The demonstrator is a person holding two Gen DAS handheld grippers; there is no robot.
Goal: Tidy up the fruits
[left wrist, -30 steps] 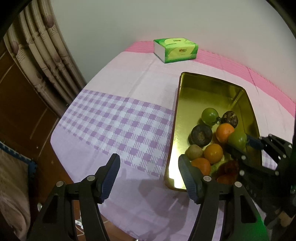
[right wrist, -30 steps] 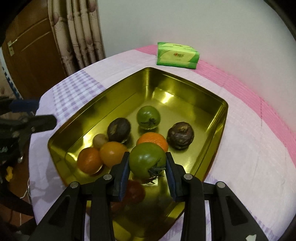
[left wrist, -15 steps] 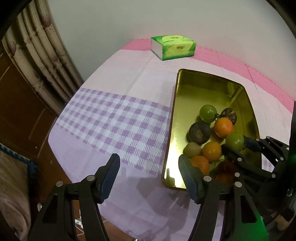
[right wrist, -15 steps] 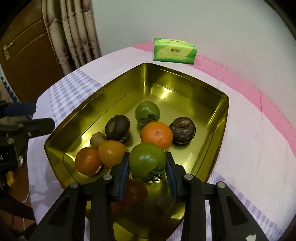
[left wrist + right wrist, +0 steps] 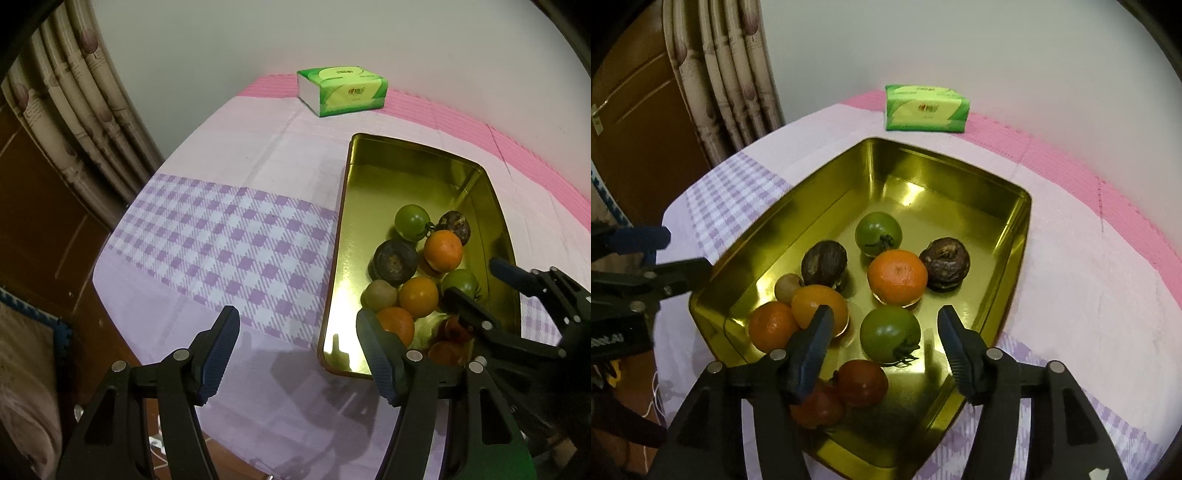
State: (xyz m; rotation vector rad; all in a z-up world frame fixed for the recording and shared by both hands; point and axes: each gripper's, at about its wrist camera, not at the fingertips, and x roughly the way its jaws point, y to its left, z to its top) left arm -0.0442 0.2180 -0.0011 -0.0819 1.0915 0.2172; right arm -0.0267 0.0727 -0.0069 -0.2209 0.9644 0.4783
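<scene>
A gold metal tray [image 5: 1023, 236] [image 5: 341, 229] holds several fruits: oranges [image 5: 897, 277], green tomatoes, dark brown fruits [image 5: 945, 263], a small tan fruit [image 5: 788, 287] and red tomatoes [image 5: 862, 382]. My right gripper [image 5: 884, 334] is open over the tray's near end, and a green tomato [image 5: 889, 334] lies on the tray floor between its fingers. My left gripper [image 5: 295, 341] is open and empty above the tablecloth, just left of the tray's near corner. The right gripper also shows in the left wrist view [image 5: 476, 284].
A green tissue pack [image 5: 341, 90] [image 5: 926, 108] lies at the far edge of the table by the wall. A purple checked and pink cloth [image 5: 229, 243] covers the table. Curtains [image 5: 731, 74] and a wooden door stand to the left.
My right gripper has opened and let go of the green tomato, which now rests in the tray. The left gripper stayed open and shifted only slightly.
</scene>
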